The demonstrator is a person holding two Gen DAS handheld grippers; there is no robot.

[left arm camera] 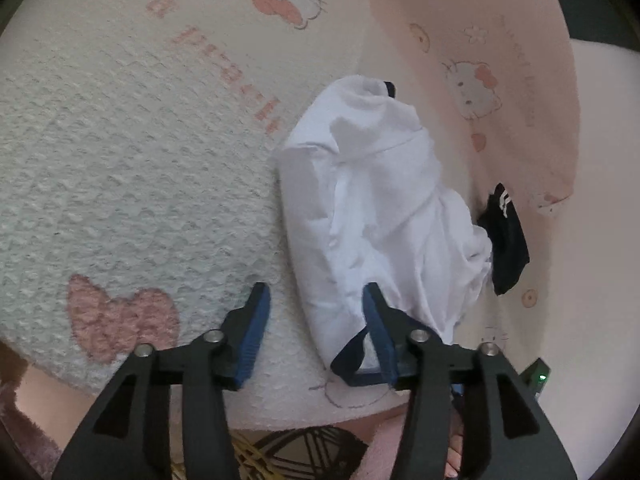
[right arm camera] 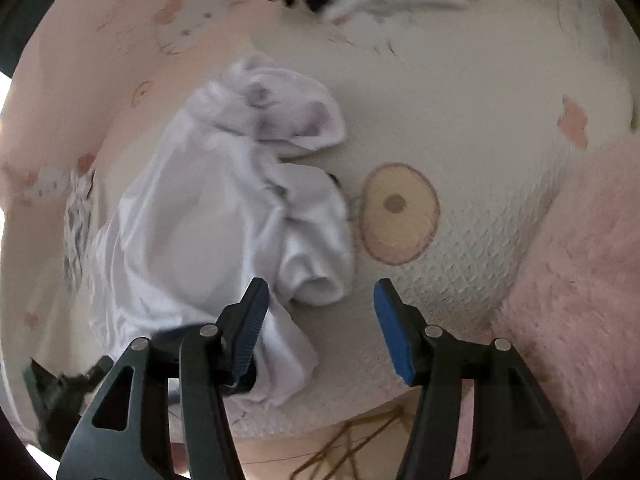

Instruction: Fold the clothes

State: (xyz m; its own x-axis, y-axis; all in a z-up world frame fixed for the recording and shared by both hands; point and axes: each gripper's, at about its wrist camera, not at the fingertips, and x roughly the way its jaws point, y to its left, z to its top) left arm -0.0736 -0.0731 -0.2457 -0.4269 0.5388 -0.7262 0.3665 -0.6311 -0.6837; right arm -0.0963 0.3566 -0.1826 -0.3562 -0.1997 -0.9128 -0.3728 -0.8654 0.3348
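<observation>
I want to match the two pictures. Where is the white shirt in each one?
Left wrist view: the white shirt lies crumpled right of centre, reaching down to the right finger.
Right wrist view: the white shirt lies left of centre.
Shared landmark: the pink cartoon-cat blanket beneath it.

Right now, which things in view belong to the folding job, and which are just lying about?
In the job:
crumpled white cotton shirt with navy trim
left hand-held gripper
right hand-held gripper

Lying about:
small black garment with white stripes
cream cartoon-cat blanket
</observation>
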